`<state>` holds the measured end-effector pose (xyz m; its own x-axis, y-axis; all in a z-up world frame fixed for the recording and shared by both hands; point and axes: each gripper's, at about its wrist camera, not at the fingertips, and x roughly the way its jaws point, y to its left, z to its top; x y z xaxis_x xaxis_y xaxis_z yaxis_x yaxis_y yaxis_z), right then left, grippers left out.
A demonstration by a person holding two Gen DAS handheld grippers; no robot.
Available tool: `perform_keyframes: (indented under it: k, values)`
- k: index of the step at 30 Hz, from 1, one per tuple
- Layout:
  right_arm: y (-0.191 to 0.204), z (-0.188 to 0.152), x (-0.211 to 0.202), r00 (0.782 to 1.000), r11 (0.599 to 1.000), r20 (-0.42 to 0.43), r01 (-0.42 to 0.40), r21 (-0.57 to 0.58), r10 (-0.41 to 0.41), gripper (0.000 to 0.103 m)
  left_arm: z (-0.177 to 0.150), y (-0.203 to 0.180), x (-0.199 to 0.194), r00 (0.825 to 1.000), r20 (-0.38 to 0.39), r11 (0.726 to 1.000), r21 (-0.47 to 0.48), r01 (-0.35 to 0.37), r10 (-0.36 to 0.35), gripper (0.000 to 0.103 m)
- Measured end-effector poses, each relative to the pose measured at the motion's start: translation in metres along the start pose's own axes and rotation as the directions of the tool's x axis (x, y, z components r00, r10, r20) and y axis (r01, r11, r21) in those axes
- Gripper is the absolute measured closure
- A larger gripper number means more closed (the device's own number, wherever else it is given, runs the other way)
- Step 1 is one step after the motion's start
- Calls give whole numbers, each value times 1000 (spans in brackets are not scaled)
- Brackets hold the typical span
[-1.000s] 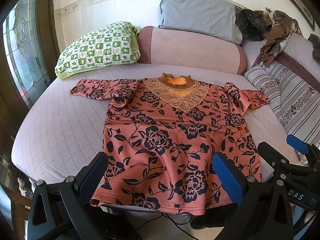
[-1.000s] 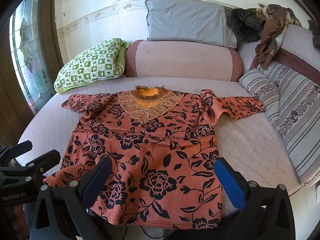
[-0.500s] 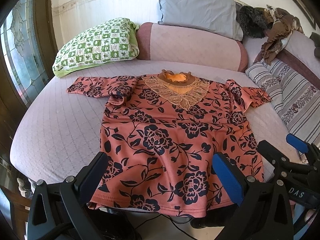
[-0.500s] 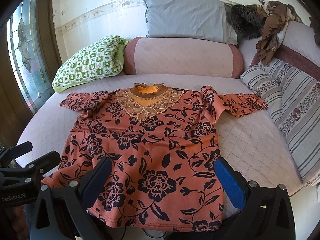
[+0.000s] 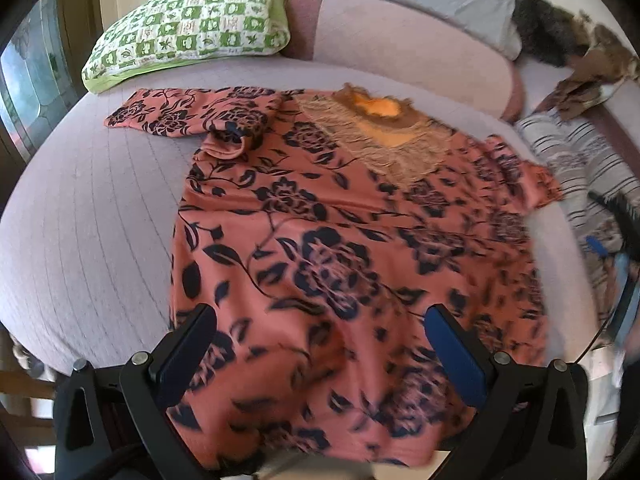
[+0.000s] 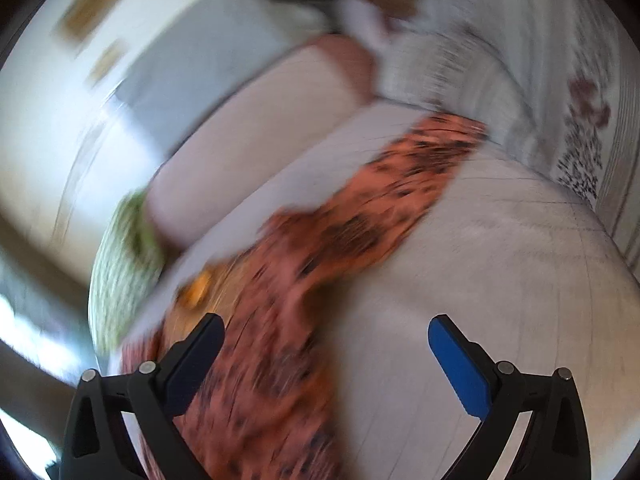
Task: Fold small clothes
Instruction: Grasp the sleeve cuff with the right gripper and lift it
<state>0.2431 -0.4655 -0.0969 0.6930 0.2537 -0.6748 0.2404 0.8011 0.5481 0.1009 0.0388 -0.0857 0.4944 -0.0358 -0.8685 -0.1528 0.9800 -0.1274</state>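
Looking at your left gripper (image 5: 320, 344): jaws spread wide, nothing between them, hovering over the hem of the blouse (image 5: 340, 248). It's coral with dark floral print, a lace yoke and an orange collar, lying flat front-up on the lilac bed (image 5: 88, 216), its sleeve (image 5: 168, 114) out toward the green checked pillow (image 5: 192, 20). Your right gripper (image 6: 326, 354) is also spread wide and empty, above the other sleeve (image 6: 400, 192); that view is heavily blurred.
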Motion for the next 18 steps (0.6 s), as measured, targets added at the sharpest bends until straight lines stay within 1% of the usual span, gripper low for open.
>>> perform_keyframes:
  k: [1, 2, 3, 4, 5, 7, 8, 10, 12, 14, 16, 17, 18]
  values:
    - [-19, 21, 15, 1000, 998, -3, 18, 55, -18, 2, 3, 1, 6, 1000, -4, 1000, 6, -17, 17, 0]
    - [-39, 44, 30, 999, 993, 3, 35, 112, -35, 9, 7, 2, 13, 999, 2, 999, 13, -42, 42, 0]
    - [-52, 59, 41, 999, 988, 7, 45, 149, -47, 15, 10, 4, 16, 998, 9, 998, 15, -58, 57, 0]
    - [-66, 79, 54, 998, 982, 8, 66, 178, -69, 18, 14, 6, 18, 997, 24, 997, 16, -78, 78, 0]
    - [-75, 96, 66, 995, 977, 10, 99, 191, -103, 23, 18, 7, 19, 994, 47, 995, 12, -97, 96, 0]
    - [-87, 122, 84, 987, 968, 18, 152, 199, -159, 23, 31, 9, 21, 987, 113, 993, 0, -118, 117, 0]
    - [-91, 133, 92, 980, 964, 27, 187, 190, -196, 23, 36, 8, 22, 983, 139, 993, 2, -119, 117, 0]
    - [-96, 151, 110, 960, 948, 34, 270, 167, -279, 23, 46, 4, 31, 975, 184, 991, 23, -129, 123, 0]
    - [-102, 162, 124, 944, 933, 32, 319, 167, -328, 26, 54, 5, 49, 977, 172, 990, 39, -138, 129, 0]
    - [-104, 168, 136, 922, 914, 34, 376, 153, -385, 30, 57, 8, 68, 980, 144, 990, 33, -141, 135, 0]
    - [-103, 174, 146, 906, 900, 39, 412, 140, -421, 47, 56, 13, 86, 984, 114, 989, 28, -144, 140, 0]
    - [-104, 177, 151, 894, 890, 38, 439, 125, -446, 66, 54, 14, 93, 984, 101, 988, 29, -151, 147, 0]
    - [-101, 180, 157, 874, 872, 38, 480, 97, -485, 70, 52, 17, 98, 985, 86, 988, 29, -154, 151, 0]
